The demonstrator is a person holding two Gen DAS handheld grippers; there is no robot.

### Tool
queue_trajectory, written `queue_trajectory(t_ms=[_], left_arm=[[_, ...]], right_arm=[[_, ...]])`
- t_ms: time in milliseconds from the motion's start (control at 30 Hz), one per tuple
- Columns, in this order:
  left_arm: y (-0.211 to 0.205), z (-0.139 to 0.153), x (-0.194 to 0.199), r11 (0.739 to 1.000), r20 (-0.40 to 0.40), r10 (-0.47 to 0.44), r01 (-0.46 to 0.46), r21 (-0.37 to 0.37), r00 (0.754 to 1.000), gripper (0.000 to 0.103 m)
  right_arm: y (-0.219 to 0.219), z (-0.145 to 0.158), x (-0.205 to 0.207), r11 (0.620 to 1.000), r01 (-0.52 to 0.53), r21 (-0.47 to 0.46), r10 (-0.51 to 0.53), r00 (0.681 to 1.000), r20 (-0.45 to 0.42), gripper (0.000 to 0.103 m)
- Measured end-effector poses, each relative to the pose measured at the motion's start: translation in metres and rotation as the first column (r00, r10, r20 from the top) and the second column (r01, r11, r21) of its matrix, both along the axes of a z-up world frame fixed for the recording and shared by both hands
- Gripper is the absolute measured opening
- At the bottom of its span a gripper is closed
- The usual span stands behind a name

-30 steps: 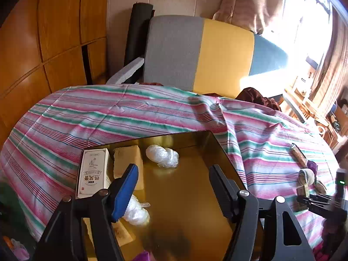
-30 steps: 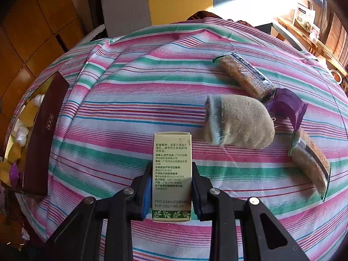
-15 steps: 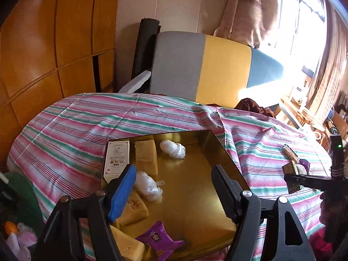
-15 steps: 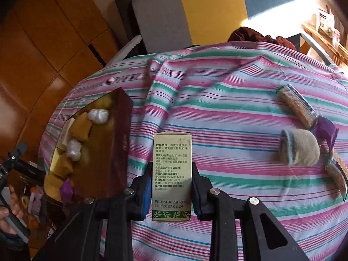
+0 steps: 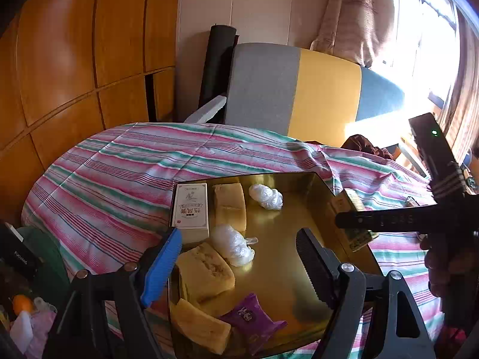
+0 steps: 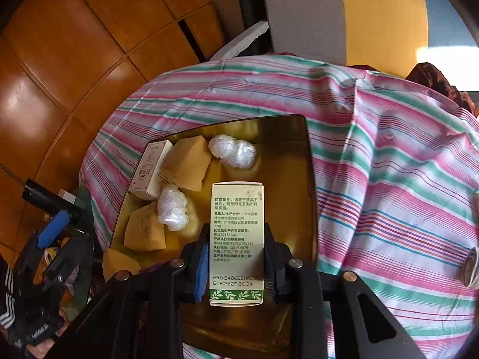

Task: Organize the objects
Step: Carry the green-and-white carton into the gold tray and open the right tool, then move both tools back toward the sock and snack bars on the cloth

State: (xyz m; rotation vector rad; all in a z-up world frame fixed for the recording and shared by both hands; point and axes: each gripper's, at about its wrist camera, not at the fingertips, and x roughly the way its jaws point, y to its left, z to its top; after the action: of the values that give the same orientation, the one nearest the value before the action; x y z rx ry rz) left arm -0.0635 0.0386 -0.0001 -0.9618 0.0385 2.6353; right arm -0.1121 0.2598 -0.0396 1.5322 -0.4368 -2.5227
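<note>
right wrist view is showing the right gripper (image 6: pixel 235 261) pinching a green box (image 6: pixel 236 239) over the gold tray (image 6: pixel 299 179); releasing early risks crushing wrapped bundles (image 6: pixel 173 206) at ten o'clock. left gripper (image 5: pixel 239 266), jaws empty, is opening.

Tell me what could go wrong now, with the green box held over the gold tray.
1. The right gripper pinches the green box only near its bottom end; it could tip or slip.
2. The tray's left side is crowded with sponges, plastic wads and a white box; a drop there could land crooked.
3. The left gripper, jaws opening and empty, hovers over the tray's near end and may collide.
</note>
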Motion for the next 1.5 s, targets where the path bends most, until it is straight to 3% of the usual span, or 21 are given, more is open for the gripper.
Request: queue_trajectory(t_ms=[300,400,500,633,900,1133,1500], left_arm=[[-0.009,-0.015,-0.010,1.000,0.045,0.015,-0.016,0.009,0.999,0.079],[-0.013,-0.018,-0.013,1.000,0.053,0.023,-0.024,0.016,0.998,0.079],[-0.016,-0.022,-0.017,0.999,0.063,0.033,-0.034,0.015,0.997,0.079],[-0.019,-0.025,-0.020,0.999,0.072,0.044,-0.045,0.012,0.996,0.079],[-0.018,-0.023,-0.016,0.999,0.062,0.040,-0.041,0.007,0.997,0.080],[-0.007,-0.015,-0.006,1.000,0.044,0.009,-0.009,-0.004,0.999,0.080],[0.029,-0.005,0.017,0.996,0.019,-0.082,0.083,-0.042,0.996,0.080]], right_arm=[[-0.034,-0.038,-0.062,0.999,0.016,0.047,-0.022,0.991,0.133,0.029],[-0.036,-0.046,-0.076,0.999,0.045,0.018,-0.048,0.988,0.146,0.030],[-0.036,-0.052,-0.084,0.997,0.069,-0.043,-0.062,0.987,0.147,0.039],[-0.036,-0.049,-0.083,0.995,0.081,-0.062,-0.073,0.990,0.121,0.039],[-0.025,-0.026,-0.051,0.995,0.088,-0.042,-0.086,0.996,0.027,0.040],[-0.007,-0.004,-0.005,0.994,0.098,0.057,-0.094,0.994,-0.063,0.044],[0.074,0.009,0.079,0.965,0.245,0.096,-0.232,0.964,-0.131,0.046]])
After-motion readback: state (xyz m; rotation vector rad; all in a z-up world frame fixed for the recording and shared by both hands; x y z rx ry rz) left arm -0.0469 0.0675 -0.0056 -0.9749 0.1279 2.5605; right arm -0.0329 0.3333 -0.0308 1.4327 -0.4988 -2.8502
